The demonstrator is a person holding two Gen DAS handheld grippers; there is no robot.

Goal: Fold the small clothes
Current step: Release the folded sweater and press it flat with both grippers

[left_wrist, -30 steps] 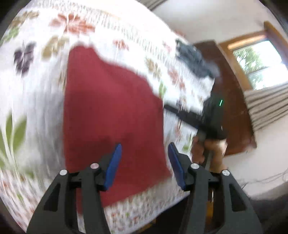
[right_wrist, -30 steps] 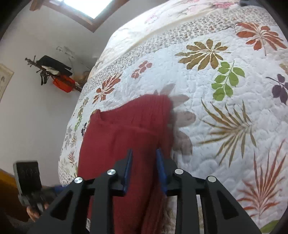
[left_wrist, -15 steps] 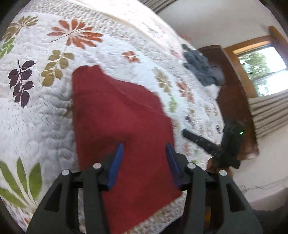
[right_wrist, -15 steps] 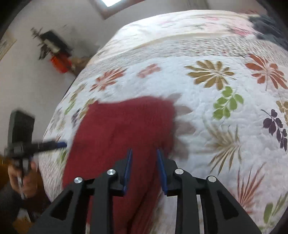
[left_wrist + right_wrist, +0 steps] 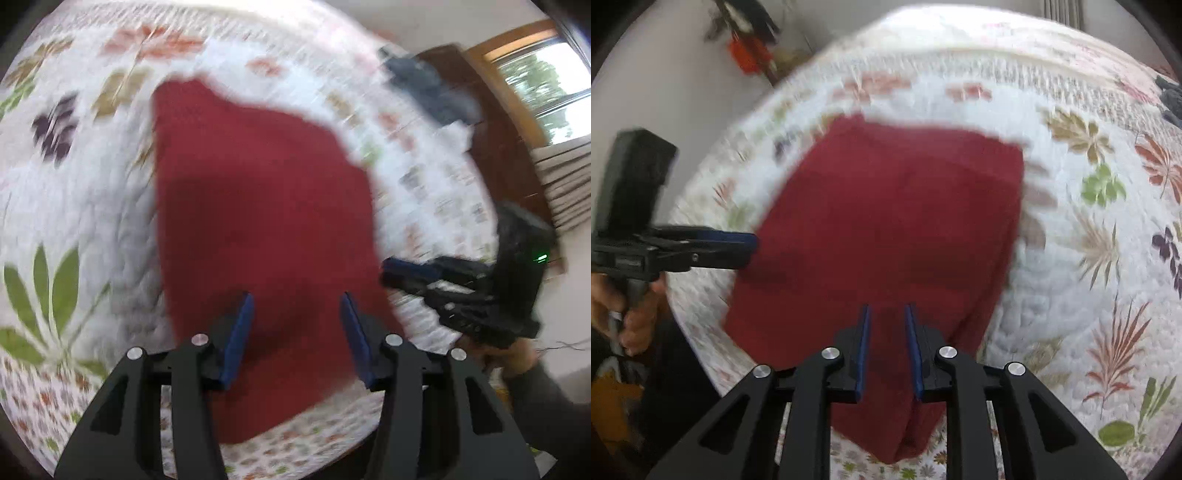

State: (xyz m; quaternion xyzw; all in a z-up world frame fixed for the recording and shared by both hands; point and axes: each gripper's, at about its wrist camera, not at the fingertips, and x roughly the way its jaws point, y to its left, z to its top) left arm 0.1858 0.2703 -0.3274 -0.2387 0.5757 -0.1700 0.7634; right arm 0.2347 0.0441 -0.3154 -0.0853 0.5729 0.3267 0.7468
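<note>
A dark red knitted garment (image 5: pixel 258 221) lies flat on the floral quilt (image 5: pixel 74 192), reaching close to the bed's near edge. My left gripper (image 5: pixel 295 332) hovers open above the garment's near part, with nothing between its blue fingers. The right wrist view shows the same garment (image 5: pixel 894 229) with a fold line across it. My right gripper (image 5: pixel 888 332) stands over its near corner, fingers a narrow gap apart and holding nothing. Each gripper appears in the other's view: the right gripper (image 5: pixel 388 269) beside the garment's right edge, the left gripper (image 5: pixel 748 245) at its left edge. Both views are motion-blurred.
A pile of dark clothes (image 5: pixel 424 88) lies at the quilt's far side, near a brown wooden headboard (image 5: pixel 498 147). The bed's edge (image 5: pixel 701 332) runs just below the garment. A hand (image 5: pixel 631 314) grips the left tool. A red and black object (image 5: pixel 750 55) hangs on the wall.
Both grippers have swung across the garment, the right one leftward so the garment fills its view. The garment stays flat. Neither gripper's gap has changed.
</note>
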